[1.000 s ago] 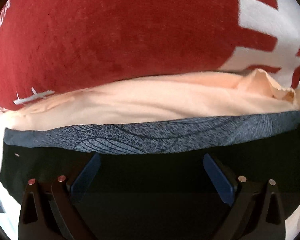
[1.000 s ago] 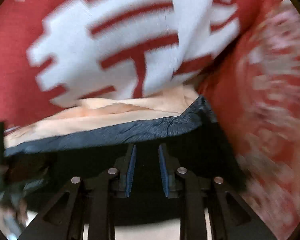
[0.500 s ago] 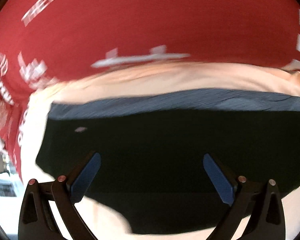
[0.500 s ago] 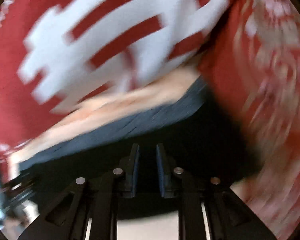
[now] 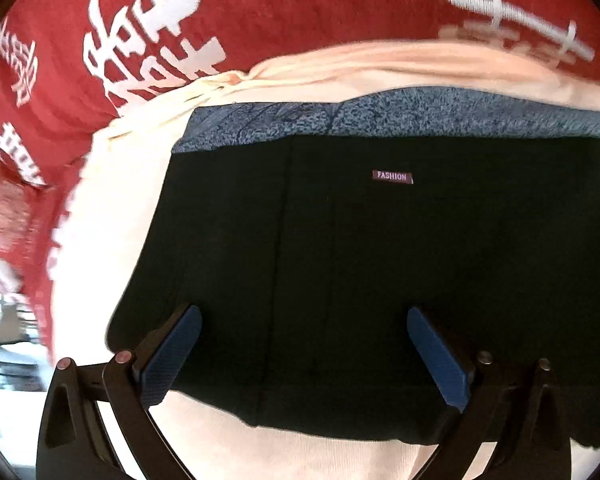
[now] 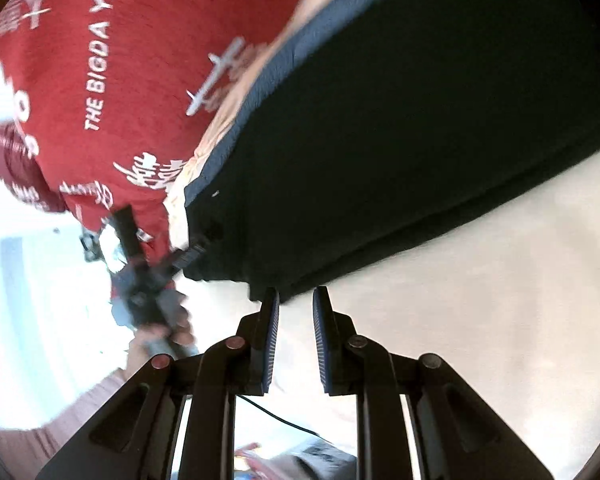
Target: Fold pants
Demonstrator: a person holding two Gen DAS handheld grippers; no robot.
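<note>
Black pants [image 5: 380,272] lie folded flat on a pale peach cloth [image 5: 100,232], with a small "FASHION" label [image 5: 393,176] and a blue-grey patterned band [image 5: 380,114] along the far edge. My left gripper [image 5: 304,344] is open wide above the near part of the pants, holding nothing. In the right wrist view the pants [image 6: 420,120] fill the upper right. My right gripper [image 6: 296,312] has its jaws close together but with a gap, empty, just off the pants' near corner. The left gripper [image 6: 152,280] shows blurred at left there.
A red blanket with white characters [image 5: 220,20] covers the surface beyond the pants and shows in the right wrist view [image 6: 120,60]. The pale peach cloth [image 6: 480,300] spreads under and in front of the pants. A bright room lies past the left edge.
Both grippers have pulled back and away from the pants. The right gripper has let the fabric go and swung round to the side. More of the folded pants shows now.
</note>
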